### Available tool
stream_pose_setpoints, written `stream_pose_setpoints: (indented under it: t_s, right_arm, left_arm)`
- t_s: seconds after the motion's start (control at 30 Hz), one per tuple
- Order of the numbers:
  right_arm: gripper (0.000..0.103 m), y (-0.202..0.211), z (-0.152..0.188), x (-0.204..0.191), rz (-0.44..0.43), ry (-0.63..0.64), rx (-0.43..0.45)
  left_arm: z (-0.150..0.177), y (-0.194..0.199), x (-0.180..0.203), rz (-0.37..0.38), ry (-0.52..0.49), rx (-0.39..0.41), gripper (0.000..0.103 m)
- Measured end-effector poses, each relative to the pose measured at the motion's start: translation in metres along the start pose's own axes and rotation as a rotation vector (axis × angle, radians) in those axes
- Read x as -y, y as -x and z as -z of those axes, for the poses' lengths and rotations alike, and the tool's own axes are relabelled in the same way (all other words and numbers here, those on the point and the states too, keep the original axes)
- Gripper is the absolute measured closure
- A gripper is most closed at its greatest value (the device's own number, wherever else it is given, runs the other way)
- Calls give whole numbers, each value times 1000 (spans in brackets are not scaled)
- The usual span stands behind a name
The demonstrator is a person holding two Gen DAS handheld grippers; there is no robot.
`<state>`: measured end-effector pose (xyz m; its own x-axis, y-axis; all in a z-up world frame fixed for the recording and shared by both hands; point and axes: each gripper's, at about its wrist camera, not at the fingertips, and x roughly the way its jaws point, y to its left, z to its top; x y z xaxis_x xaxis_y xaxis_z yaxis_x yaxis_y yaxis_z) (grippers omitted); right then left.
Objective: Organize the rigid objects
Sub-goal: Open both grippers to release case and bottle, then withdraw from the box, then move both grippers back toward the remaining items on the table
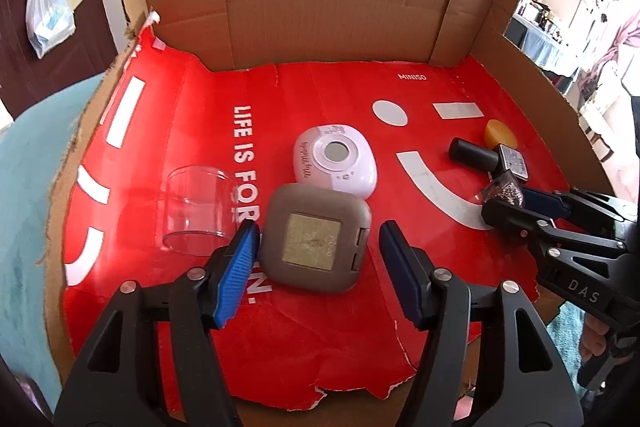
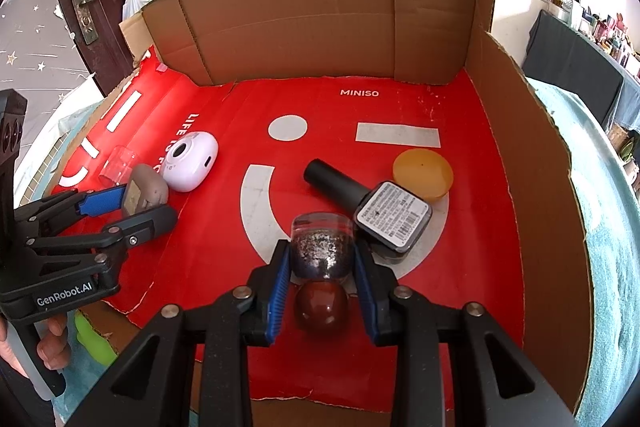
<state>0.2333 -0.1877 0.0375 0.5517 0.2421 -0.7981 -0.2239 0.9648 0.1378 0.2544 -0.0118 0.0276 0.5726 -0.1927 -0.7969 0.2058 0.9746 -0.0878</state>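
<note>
A taupe square compact (image 1: 316, 239) lies flat on the red sheet between the fingers of my left gripper (image 1: 319, 229). The jaws are open, with a gap showing at the right pad (image 1: 394, 247). Behind it sit a pale lilac rounded case (image 1: 336, 159) and a clear cup (image 1: 196, 207) on its side. My right gripper (image 2: 322, 249) is shut on a small glitter bottle (image 2: 320, 247) with a round brown cap, low over the sheet. Beside it lie a black bottle (image 2: 372, 203), label up, and an amber disc (image 2: 423, 174). The right view shows the left gripper (image 2: 148, 205) around the compact (image 2: 146, 187).
Everything rests on a red MINISO sheet (image 2: 208, 235) laid in a cardboard tray whose walls (image 2: 320, 15) rise at the back and right. A teal cloth (image 2: 612, 247) lies outside the tray. A hand (image 2: 52, 343) holds the left gripper's handle.
</note>
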Motion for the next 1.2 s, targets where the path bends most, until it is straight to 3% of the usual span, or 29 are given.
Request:
stream_pose_setpoints:
  t_s: [0.47, 0.63, 1.2]
  right_arm:
    - [50, 28, 6, -2, -5, 4, 64]
    - [42, 43, 8, -5, -15, 6, 96]
    - [11, 100, 22, -15, -67, 18, 216]
  left_arm:
    - [2, 28, 8, -26, -19, 51, 22]
    - [4, 44, 14, -34, -35, 86, 11]
    - [20, 91, 29, -44, -64, 181, 10]
